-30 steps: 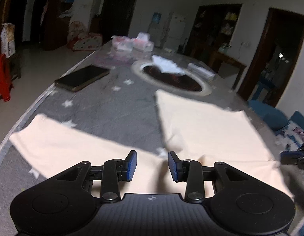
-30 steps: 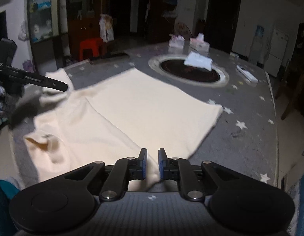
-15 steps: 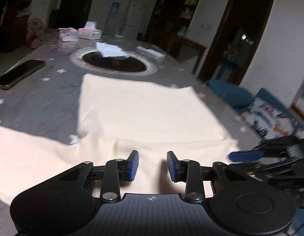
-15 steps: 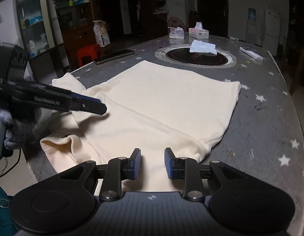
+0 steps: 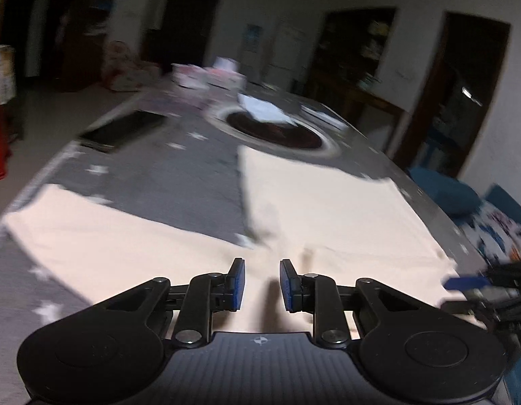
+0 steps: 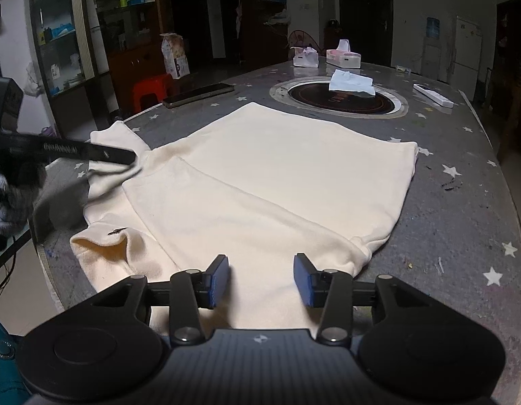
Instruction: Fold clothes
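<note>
Cream cloth fills both views: a long-sleeved top [image 5: 327, 209] lies flat on the grey star-print table [image 5: 179, 175].

Left wrist view, blurred. We see the left gripper [image 5: 262, 285] low over the near edge of the top, its blue pads a narrow gap apart and nothing between them. The body of the top runs away from the camera toward the round dark inset [image 5: 277, 131] in the table. One sleeve [image 5: 102, 229] stretches out to the left, roughly crosswise to the body. A phone [image 5: 122, 130] lies far left. The right gripper's blue tip [image 5: 466, 282] shows at the right edge, by the corner of the cloth.

Right wrist view, sharp. We see the right gripper [image 6: 260, 280] with fingers spread wide, empty, over the near edge of the top [image 6: 277, 185]. The long axis of the body points away toward the inset [image 6: 341, 101]; its far hem lies just short of the rim. The collar [image 6: 102, 246] sits near left. The left gripper's finger [image 6: 91, 150] reaches in from the left over the sleeve [image 6: 115, 148]; we cannot tell whether it touches. Tissue boxes [image 6: 343, 57] stand beyond.
</note>
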`<act>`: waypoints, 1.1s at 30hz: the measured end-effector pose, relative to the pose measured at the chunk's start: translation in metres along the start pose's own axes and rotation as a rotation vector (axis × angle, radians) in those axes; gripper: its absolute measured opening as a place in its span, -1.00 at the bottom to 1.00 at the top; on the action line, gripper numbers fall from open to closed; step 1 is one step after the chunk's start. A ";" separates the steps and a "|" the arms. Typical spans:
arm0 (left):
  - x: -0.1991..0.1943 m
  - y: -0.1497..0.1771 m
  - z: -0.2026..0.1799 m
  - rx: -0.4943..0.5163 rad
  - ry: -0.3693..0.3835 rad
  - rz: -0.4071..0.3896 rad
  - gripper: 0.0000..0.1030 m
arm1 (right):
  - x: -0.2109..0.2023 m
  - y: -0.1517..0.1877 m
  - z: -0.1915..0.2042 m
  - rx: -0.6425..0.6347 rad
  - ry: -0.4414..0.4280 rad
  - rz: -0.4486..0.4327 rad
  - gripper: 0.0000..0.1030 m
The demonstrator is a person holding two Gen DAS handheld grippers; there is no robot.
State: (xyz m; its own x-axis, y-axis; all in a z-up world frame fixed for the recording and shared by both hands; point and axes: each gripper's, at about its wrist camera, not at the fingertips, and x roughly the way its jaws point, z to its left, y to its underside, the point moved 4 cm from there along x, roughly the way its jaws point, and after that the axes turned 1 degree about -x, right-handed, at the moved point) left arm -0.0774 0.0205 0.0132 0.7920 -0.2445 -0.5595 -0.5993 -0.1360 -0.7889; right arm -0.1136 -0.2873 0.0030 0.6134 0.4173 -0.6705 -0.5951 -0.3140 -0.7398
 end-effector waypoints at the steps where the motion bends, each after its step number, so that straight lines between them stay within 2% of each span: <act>1: -0.003 -0.003 0.009 -0.017 -0.042 -0.018 -0.51 | 0.000 0.000 0.000 0.001 0.000 0.000 -0.16; 6: -0.016 -0.016 0.057 -0.094 -0.276 -0.086 -0.37 | 0.000 -0.001 0.002 0.002 -0.002 -0.001 -0.14; 8: -0.018 -0.018 0.074 -0.117 -0.363 -0.097 -0.14 | 0.001 -0.002 0.004 0.002 -0.004 -0.002 -0.14; 11: -0.017 -0.020 0.098 -0.166 -0.437 -0.096 -0.08 | 0.001 -0.002 0.006 0.002 -0.008 -0.004 -0.14; 15: -0.009 -0.021 0.113 -0.192 -0.473 -0.078 -0.07 | 0.000 -0.003 0.008 -0.002 -0.010 -0.008 -0.14; 18: -0.001 -0.021 0.121 -0.206 -0.482 -0.064 -0.10 | -0.002 -0.005 0.009 -0.001 -0.009 -0.016 -0.14; 19: 0.000 -0.020 0.123 -0.215 -0.485 -0.063 -0.16 | -0.003 -0.005 0.009 -0.001 -0.009 -0.019 -0.14; 22: 0.002 -0.020 0.127 -0.214 -0.500 -0.079 -0.64 | -0.005 -0.006 0.009 0.001 -0.007 -0.027 -0.14; 23: 0.001 -0.021 0.129 -0.226 -0.491 -0.079 -0.81 | -0.006 -0.007 0.010 0.001 -0.005 -0.030 -0.14; 26: -0.005 -0.026 0.126 -0.272 -0.423 -0.096 -0.89 | -0.008 -0.008 0.011 0.002 -0.004 -0.040 -0.14; 29: -0.018 -0.037 0.105 -0.289 -0.297 -0.132 -0.90 | -0.011 -0.008 0.011 0.007 -0.008 -0.050 -0.14; 33: -0.032 -0.058 0.056 -0.246 -0.109 -0.177 -0.90 | -0.013 -0.008 0.011 0.014 -0.011 -0.060 -0.14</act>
State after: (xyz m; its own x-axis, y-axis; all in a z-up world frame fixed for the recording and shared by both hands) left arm -0.0610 0.0899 0.0625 0.8862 -0.0944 -0.4535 -0.4511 -0.3981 -0.7987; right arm -0.1225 -0.2813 0.0182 0.6426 0.4443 -0.6242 -0.5645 -0.2762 -0.7778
